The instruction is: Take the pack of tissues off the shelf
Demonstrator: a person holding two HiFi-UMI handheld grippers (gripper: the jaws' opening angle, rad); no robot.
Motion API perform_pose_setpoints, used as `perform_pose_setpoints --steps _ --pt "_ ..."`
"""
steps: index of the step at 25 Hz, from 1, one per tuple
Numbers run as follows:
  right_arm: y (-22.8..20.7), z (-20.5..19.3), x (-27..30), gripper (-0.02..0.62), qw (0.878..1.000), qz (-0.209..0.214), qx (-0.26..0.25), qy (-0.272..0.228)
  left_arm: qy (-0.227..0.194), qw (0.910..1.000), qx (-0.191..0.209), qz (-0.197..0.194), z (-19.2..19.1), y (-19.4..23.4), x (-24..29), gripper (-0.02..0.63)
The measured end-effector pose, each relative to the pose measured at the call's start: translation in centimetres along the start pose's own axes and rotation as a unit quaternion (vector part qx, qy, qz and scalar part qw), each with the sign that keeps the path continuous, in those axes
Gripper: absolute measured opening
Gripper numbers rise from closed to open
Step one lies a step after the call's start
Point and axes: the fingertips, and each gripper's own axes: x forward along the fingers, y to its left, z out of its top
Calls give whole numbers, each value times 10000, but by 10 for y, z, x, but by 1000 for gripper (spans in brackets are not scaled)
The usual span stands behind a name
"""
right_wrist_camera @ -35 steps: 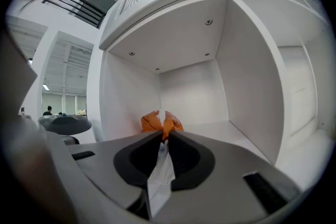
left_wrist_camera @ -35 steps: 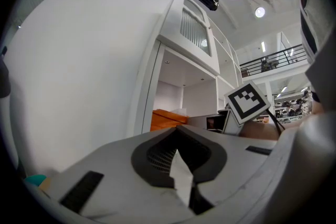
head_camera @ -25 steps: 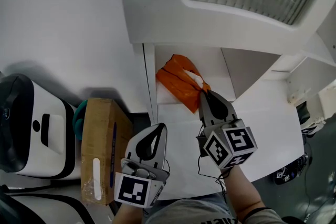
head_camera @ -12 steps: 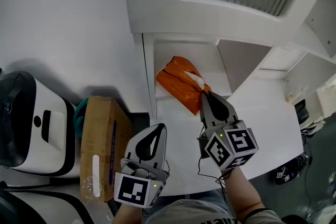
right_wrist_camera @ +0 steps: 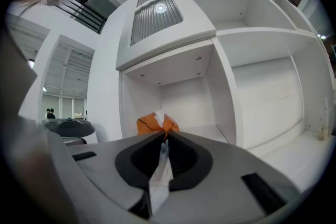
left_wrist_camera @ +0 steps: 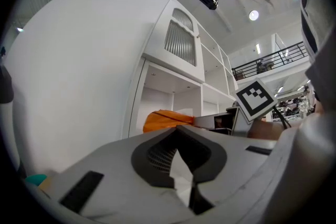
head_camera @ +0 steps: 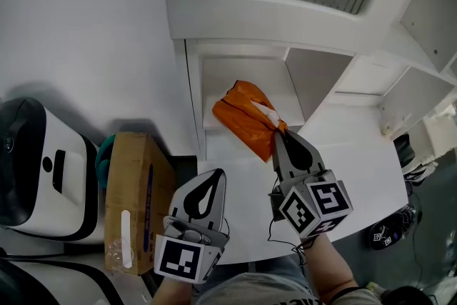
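- Jaws of the right gripper (head_camera: 275, 135) are pinched on the near corner of the orange pack of tissues (head_camera: 245, 113).
- Shelf (head_camera: 227, 71): the pack is held at its lowest bay's mouth, apparently half out, lengthwise away from the jaws.
- Left gripper (head_camera: 212, 175), jaws pressed together on nothing, is kept farther off.

The left gripper (left_wrist_camera: 177, 128) filled the foreground, its grey jaws closed tip to tip with nothing between them. Beyond stood a white shelf (left_wrist_camera: 135, 102) with a louvred door (left_wrist_camera: 180, 35) at its top. An orange pack (left_wrist_camera: 164, 120) showed at the mouth of the shelf's lowest bay. The right gripper (left_wrist_camera: 195, 120) reached in from the shelf's right, tip on the pack.
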Motion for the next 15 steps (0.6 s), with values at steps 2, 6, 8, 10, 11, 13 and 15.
perform_pose_setpoints --steps 2,6,8,10,11,13,15 --pt "-1 1 -5 25 10000 -9 -19 -12 47 10000 5 -51 -1 -4 0 25" --pt "-1 1 -15 25 10000 -27 -27 -6 32 9999 34 -106 1 -11 1 25" --pt "-2 1 -21 25 10000 -39 -5 -8 9 9999 41 -140 3 -15 2 25" --pt "-4 2 -28 25 10000 -52 7 -19 -18 9998 49 -173 5 -19 3 25" --pt "-5 2 -31 25 10000 -56 5 -28 -33 9998 60 -184 7 -21 3 25" --pt "-6 5 -39 25 10000 -65 -17 -29 -109 9997 82 -185 10 -26 4 25" --pt "-8 6 -47 24 10000 -58 1 -39 -226 9996 87 -171 14 -32 4 25"
